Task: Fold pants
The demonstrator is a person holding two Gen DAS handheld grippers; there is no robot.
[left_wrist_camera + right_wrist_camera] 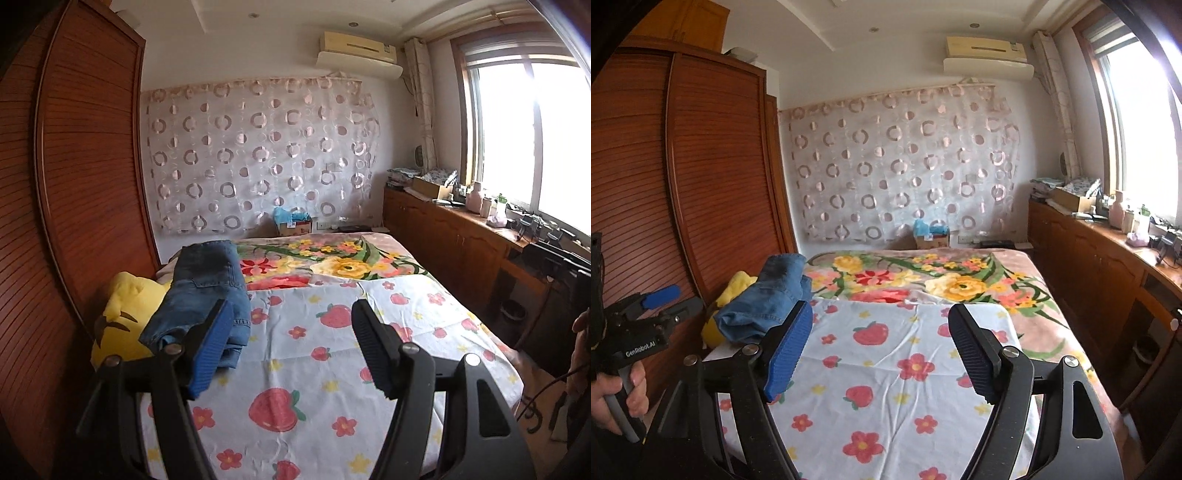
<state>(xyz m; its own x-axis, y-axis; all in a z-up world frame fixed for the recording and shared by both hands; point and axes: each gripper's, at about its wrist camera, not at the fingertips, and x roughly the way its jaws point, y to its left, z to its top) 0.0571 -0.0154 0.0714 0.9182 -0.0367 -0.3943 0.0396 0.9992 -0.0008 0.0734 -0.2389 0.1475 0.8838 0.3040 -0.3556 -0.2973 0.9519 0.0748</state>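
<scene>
With nothing between the wide-parted jaws of the left hand-held gripper [291, 347] or the right hand-held gripper [881, 350], both hung over the strawberry-print white sheet [295, 369], and the folded blue denim pants [207, 291] lay at that sheet's far left edge, so any further fold would have needed a clean pinch at the hem.

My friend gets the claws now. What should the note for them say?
Left claw: open, nothing in it.
Right claw: open, nothing in it.
Jeans: folded in a pile at the left edge of the bed, resting partly on the yellow plush toy.
Strawberry sheet: no other pants show on it.
Done: these jeans look folded and set aside.
Left: nothing to fold is in view; look for more pants.
</scene>
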